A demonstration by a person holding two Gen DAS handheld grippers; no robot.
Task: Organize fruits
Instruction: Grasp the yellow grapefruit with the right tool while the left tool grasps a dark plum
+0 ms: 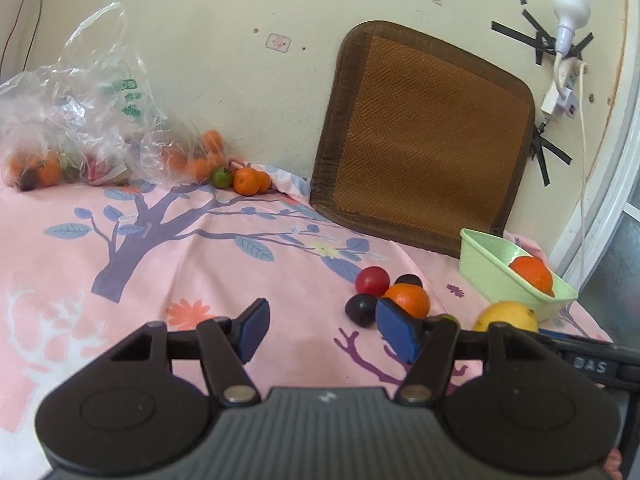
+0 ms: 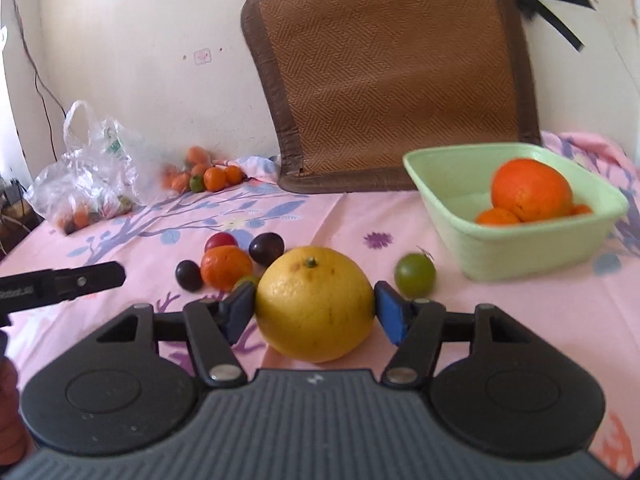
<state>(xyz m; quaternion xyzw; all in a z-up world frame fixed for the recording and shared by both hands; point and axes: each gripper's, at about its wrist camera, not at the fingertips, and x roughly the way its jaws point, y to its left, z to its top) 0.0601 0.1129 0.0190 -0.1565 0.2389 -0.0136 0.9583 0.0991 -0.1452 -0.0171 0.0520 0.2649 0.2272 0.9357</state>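
Observation:
My right gripper [image 2: 316, 310] is shut on a large yellow citrus fruit [image 2: 315, 303], its blue pads pressed on both sides; the fruit also shows in the left wrist view [image 1: 506, 317]. A green basin [image 2: 516, 236] at the right holds a big orange [image 2: 531, 189] and smaller oranges. A small orange [image 2: 225, 266], a red fruit [image 2: 220, 240], two dark plums [image 2: 266, 247] and a green fruit [image 2: 415, 275] lie on the pink cloth. My left gripper [image 1: 320, 330] is open and empty, left of that cluster [image 1: 408, 299].
A clear plastic bag [image 1: 68, 128] with more fruit lies at the far left by the wall. Loose oranges and a green fruit [image 1: 222, 177] sit beside it. A brown woven mat [image 1: 428, 136] leans on the wall behind the basin [image 1: 492, 264].

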